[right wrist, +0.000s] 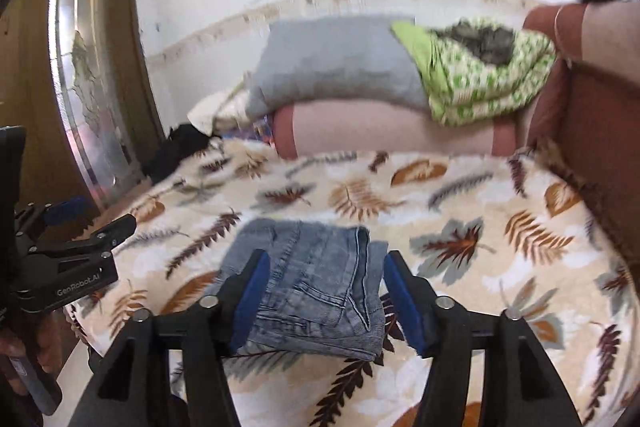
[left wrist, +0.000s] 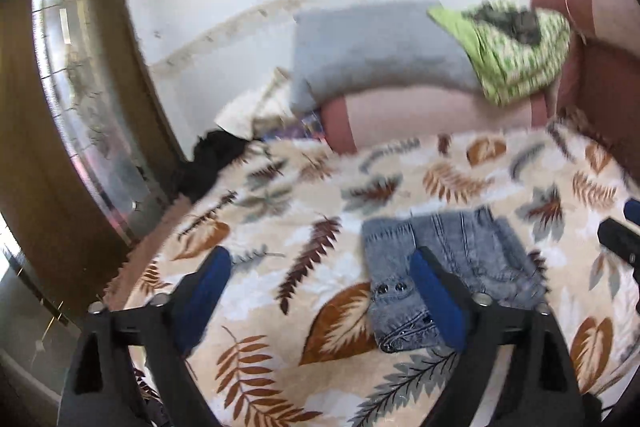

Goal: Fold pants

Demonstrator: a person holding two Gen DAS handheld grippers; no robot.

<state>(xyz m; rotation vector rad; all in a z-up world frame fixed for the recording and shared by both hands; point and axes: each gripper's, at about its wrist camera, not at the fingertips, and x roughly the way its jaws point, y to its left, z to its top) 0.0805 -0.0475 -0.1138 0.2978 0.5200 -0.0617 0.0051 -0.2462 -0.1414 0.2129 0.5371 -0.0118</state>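
Blue denim pants lie folded into a small thick bundle on the leaf-patterned blanket. My left gripper hovers above the blanket with its jaws wide apart; its right finger overlaps the bundle's left part in the picture, and no pad presses the cloth. It also shows at the left edge of the right wrist view, held by a hand. My right gripper is open above the bundle, which shows between its blue pads without contact. A tip of it appears at the far right.
A grey pillow, a green patterned cloth and a pink bolster lie at the far end of the bed. Black cloth hangs at its left edge. A wooden door with a glass panel stands left.
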